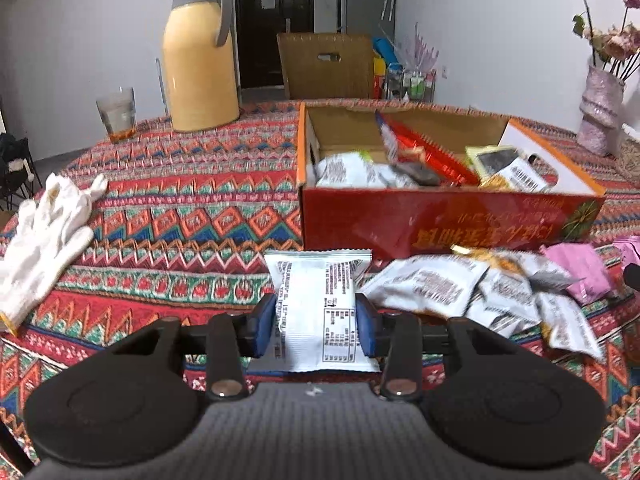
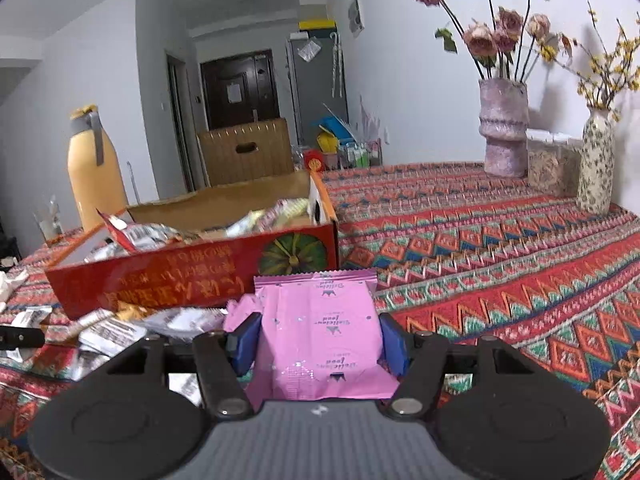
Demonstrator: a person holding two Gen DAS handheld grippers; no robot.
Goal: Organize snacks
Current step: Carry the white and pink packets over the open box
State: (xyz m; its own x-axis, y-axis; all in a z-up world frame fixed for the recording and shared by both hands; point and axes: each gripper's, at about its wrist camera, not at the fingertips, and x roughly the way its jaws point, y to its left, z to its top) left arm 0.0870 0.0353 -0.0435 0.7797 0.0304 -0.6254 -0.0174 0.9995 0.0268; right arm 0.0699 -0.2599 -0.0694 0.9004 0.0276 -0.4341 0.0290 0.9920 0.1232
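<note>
My left gripper (image 1: 316, 322) is shut on a white snack packet (image 1: 318, 312) with black print, held just in front of the red cardboard box (image 1: 440, 220). The box holds several snack packets (image 1: 360, 170). My right gripper (image 2: 320, 340) is shut on a pink snack packet (image 2: 320, 332), held near the right end of the same box (image 2: 192, 276). A pile of loose white and orange packets (image 1: 480, 292) lies on the patterned tablecloth in front of the box; it also shows in the right wrist view (image 2: 116, 328).
A yellow thermos (image 1: 198, 64) and a glass (image 1: 117, 114) stand at the back left. White gloves (image 1: 44, 236) lie at the left. Vases with dried flowers (image 2: 504, 128) and a jar (image 2: 552, 164) stand at the back right. More pink packets (image 1: 580, 268) lie right of the pile.
</note>
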